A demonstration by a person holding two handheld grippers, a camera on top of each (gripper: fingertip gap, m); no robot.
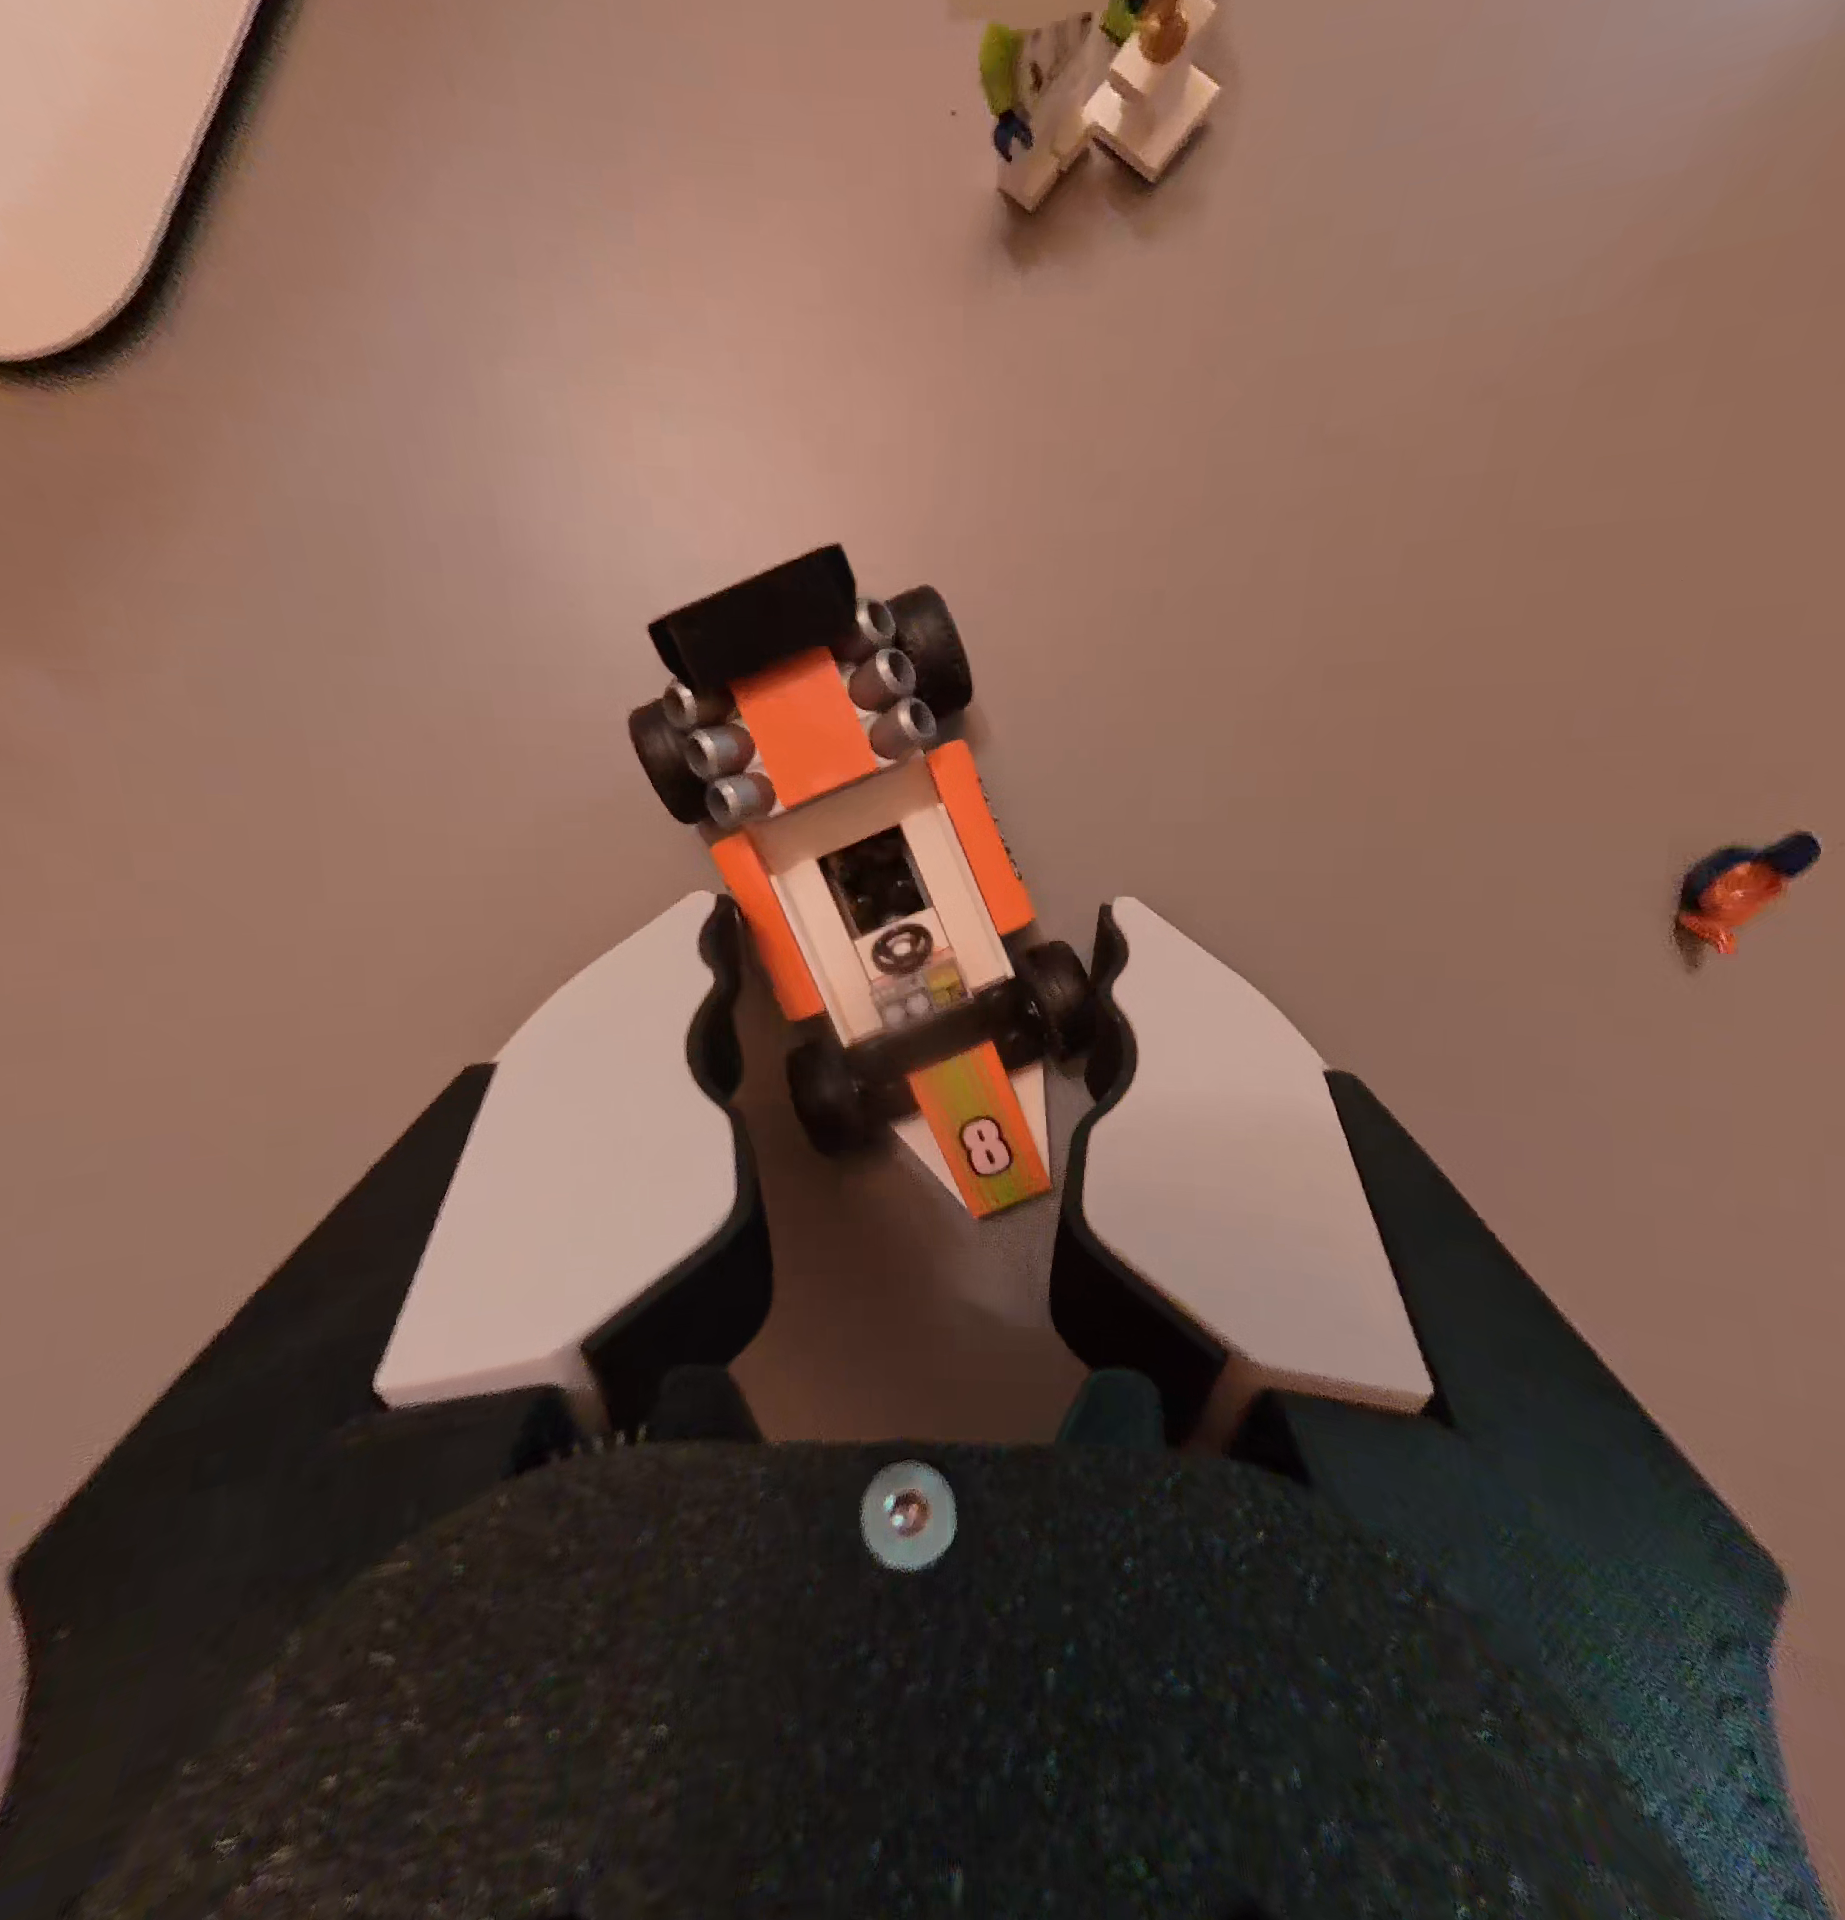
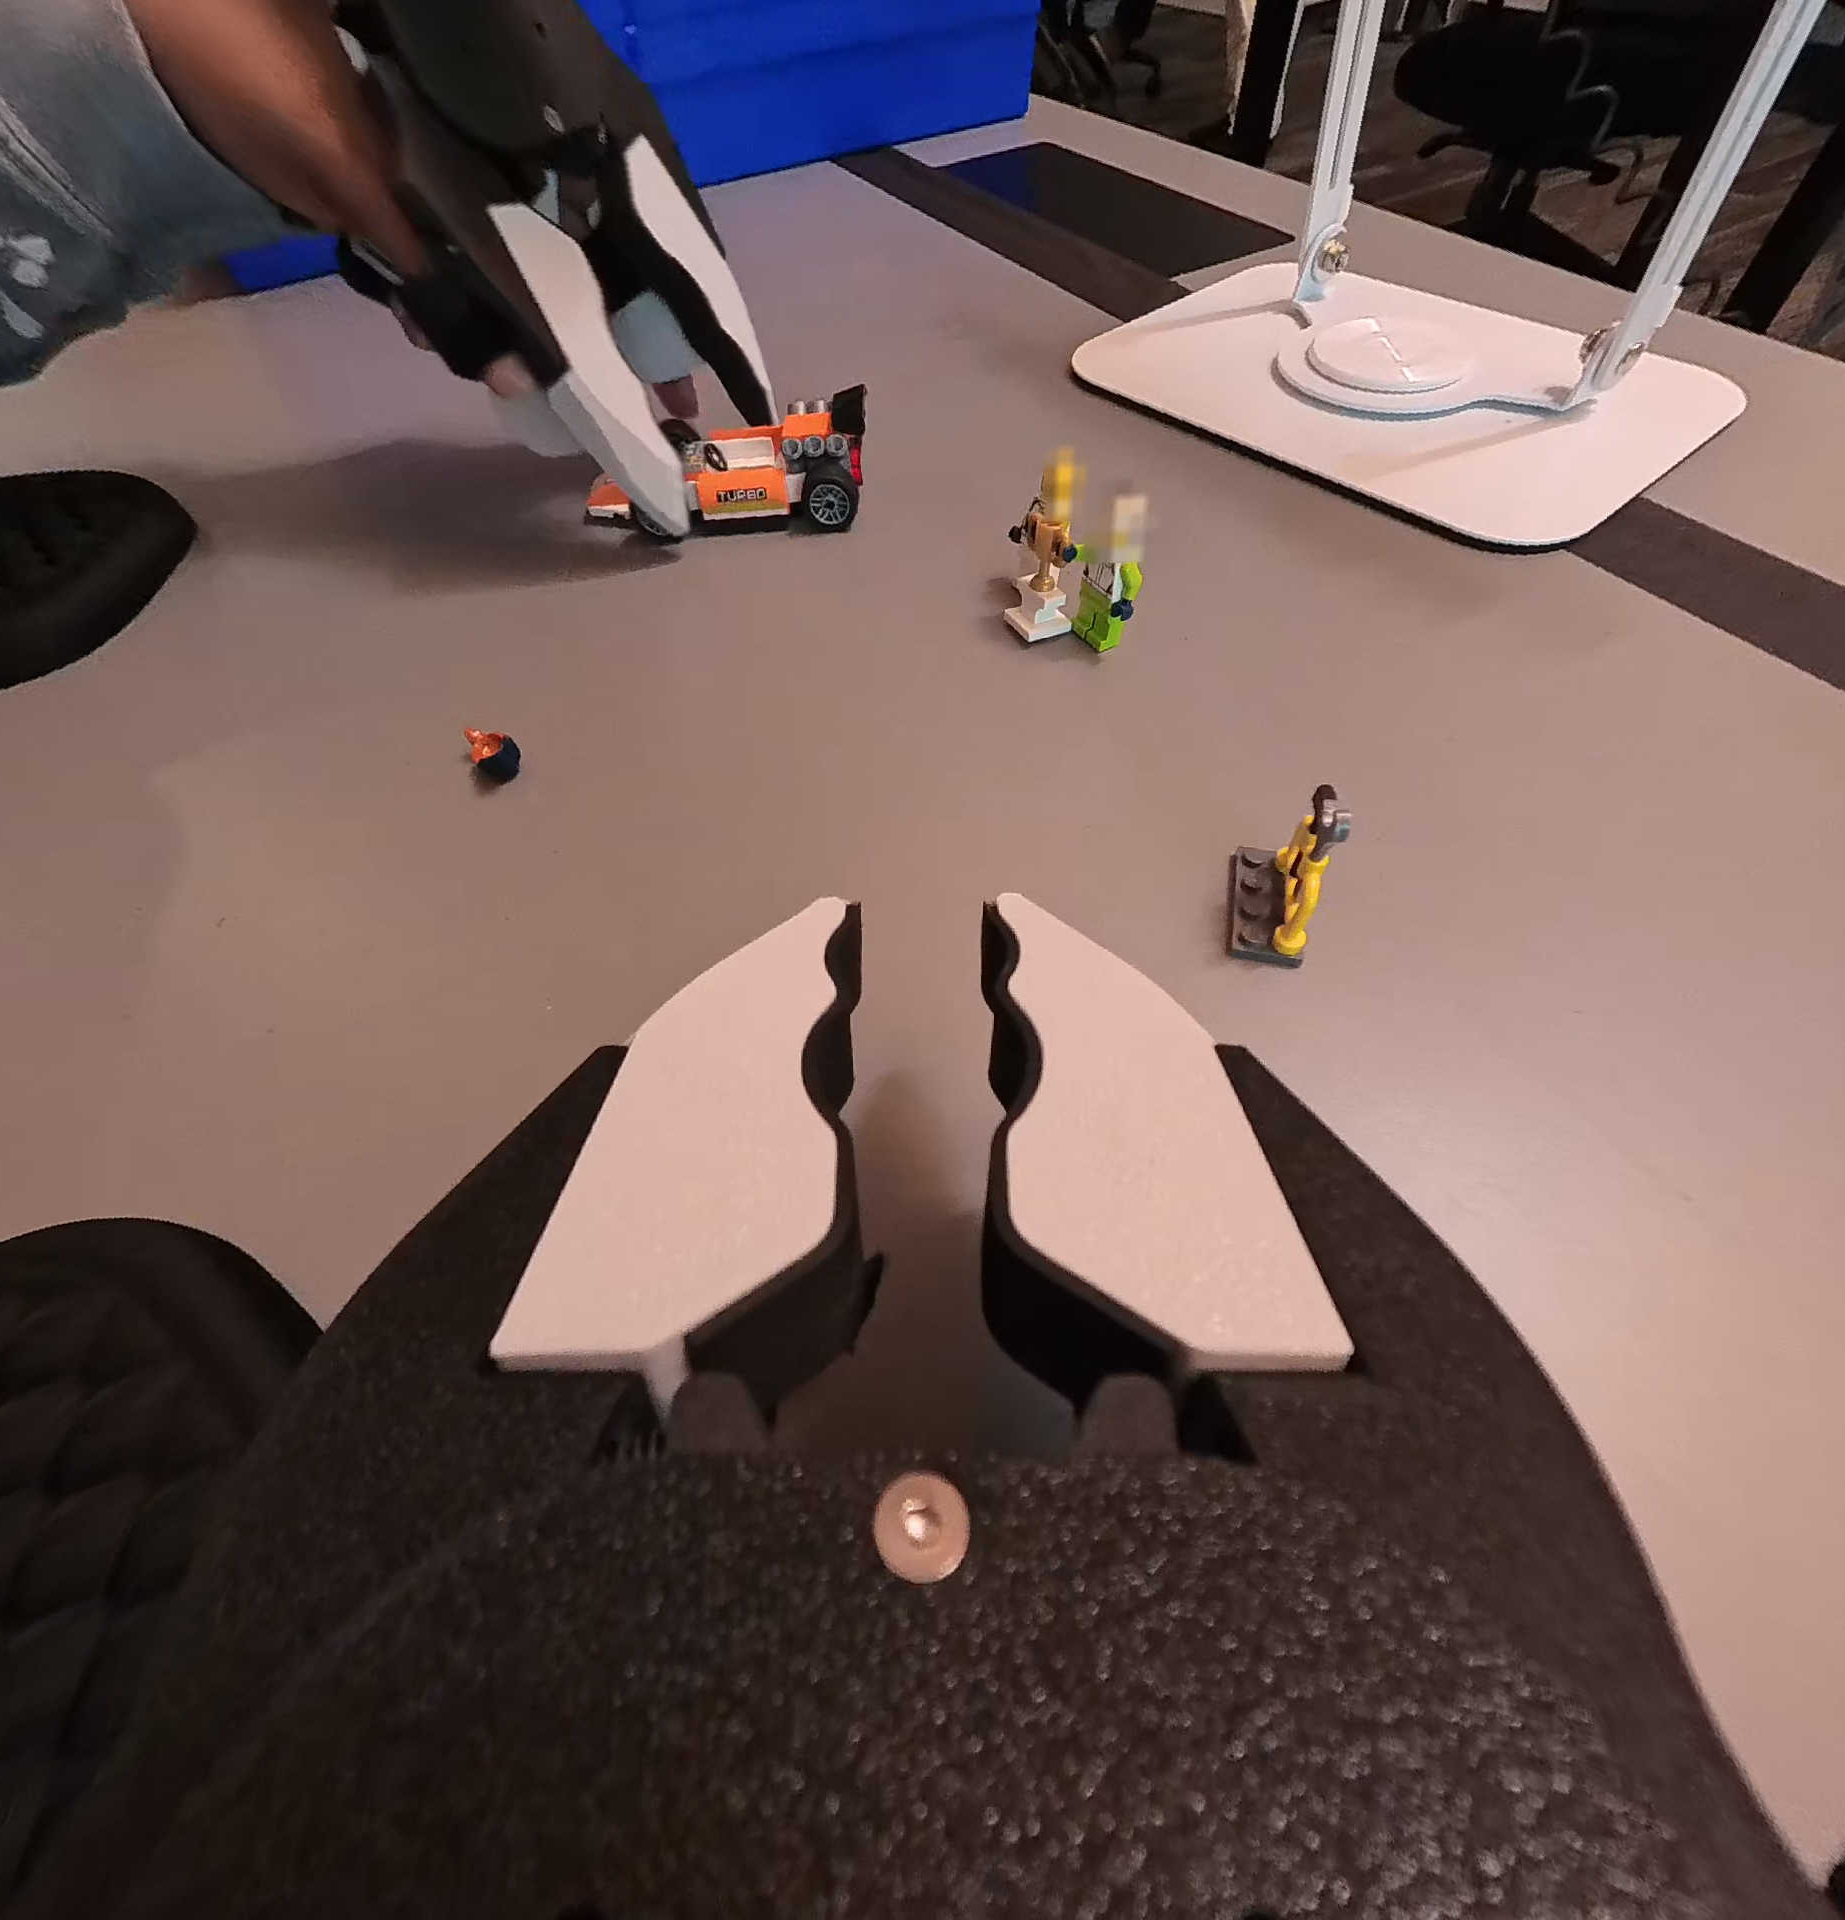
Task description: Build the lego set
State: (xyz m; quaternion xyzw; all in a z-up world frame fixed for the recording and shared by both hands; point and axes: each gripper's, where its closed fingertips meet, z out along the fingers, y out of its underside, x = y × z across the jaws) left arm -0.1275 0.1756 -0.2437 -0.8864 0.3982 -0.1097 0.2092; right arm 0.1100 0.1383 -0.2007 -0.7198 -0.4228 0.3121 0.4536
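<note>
Spreading wide on the grey table (image 2: 897,727), the left claw (image 1: 913,935) straddles the nose of the orange-and-white lego race car (image 1: 866,873), whose long axis runs almost straight away from it; contact looks unlikely. The right claw (image 2: 920,914), slightly apart and empty, sits well off.

Your orange-and-white brick racing car (image 1: 866,883) stands on the grey worktop (image 1: 1313,520), its nose between your left gripper's (image 1: 913,935) parted jaws. From your right gripper (image 2: 920,914): car far ahead to the left; small orange-and-blue helmet piece (image 2: 494,753) nearer, left; green-legged minifigure (image 2: 1105,592) beside the gold trophy on a white base (image 2: 1040,582), ahead, right of the car; yellow chain on a grey plate (image 2: 1276,904) near right; white stand base (image 2: 1417,416) far right.
</note>
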